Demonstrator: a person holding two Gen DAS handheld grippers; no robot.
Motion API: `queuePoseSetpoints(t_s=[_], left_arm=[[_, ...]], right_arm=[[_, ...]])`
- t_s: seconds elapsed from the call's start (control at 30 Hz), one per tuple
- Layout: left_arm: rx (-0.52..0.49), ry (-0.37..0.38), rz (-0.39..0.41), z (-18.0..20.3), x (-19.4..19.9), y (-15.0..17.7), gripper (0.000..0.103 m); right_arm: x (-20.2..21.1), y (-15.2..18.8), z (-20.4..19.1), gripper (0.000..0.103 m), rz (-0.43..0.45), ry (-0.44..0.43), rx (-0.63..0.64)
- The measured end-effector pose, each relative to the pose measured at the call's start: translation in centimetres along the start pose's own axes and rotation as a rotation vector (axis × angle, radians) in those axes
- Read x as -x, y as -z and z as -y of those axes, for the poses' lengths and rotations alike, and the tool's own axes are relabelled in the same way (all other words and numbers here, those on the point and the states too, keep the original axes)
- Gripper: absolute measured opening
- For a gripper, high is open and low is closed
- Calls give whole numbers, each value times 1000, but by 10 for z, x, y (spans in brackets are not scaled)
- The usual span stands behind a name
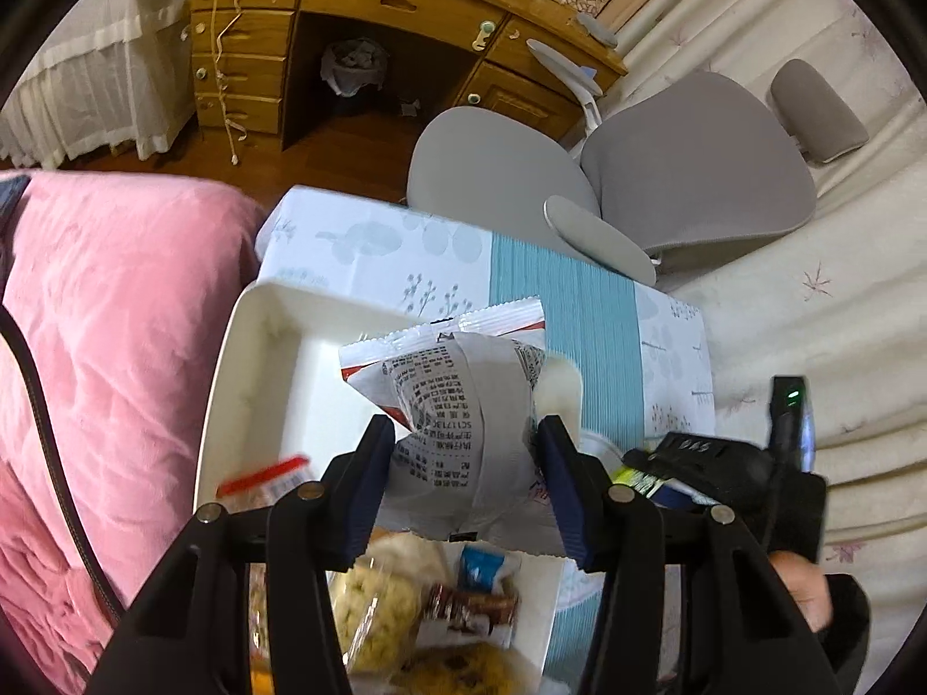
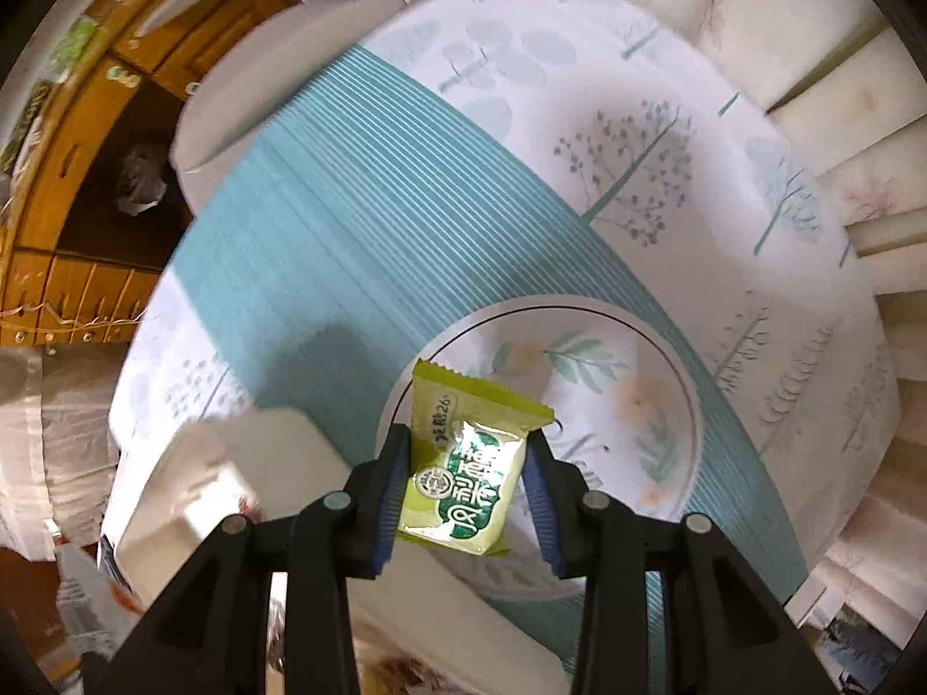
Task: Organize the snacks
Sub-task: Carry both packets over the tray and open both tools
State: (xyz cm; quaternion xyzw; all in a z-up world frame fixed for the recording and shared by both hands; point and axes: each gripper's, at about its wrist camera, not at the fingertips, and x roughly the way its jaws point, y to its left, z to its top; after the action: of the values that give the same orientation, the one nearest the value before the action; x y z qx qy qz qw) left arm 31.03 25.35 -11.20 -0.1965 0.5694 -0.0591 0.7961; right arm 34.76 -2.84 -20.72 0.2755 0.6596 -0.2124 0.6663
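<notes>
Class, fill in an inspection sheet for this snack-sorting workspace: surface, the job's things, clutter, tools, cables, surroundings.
Surface: table under a tablecloth with a teal striped band and tree prints.
Job's things: white snack packet with printed text; green snack packet; white tray; floral plate; more wrapped snacks below the left tool.
Clutter: nothing seen on the cloth beyond these.
Tools: left tool shut on the white snack packet over the tray; right tool shut on the green snack packet over the plate.
Cables: black cable on the right tool; cord hanging down the desk.
Surroundings: wooden desk, grey chair, pink blanket.
</notes>
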Motion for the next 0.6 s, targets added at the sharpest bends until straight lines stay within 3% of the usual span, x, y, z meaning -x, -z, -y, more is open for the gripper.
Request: queuePoseSetpoints(t_s=[0.27,0.6], left_arm=[[11,8,2,-17,25,39,50],[35,3,-7,-31,45,75,50]], right_arm=[[55,42,12,38,70,-29,96],[72,107,25,39,60,-150,181]])
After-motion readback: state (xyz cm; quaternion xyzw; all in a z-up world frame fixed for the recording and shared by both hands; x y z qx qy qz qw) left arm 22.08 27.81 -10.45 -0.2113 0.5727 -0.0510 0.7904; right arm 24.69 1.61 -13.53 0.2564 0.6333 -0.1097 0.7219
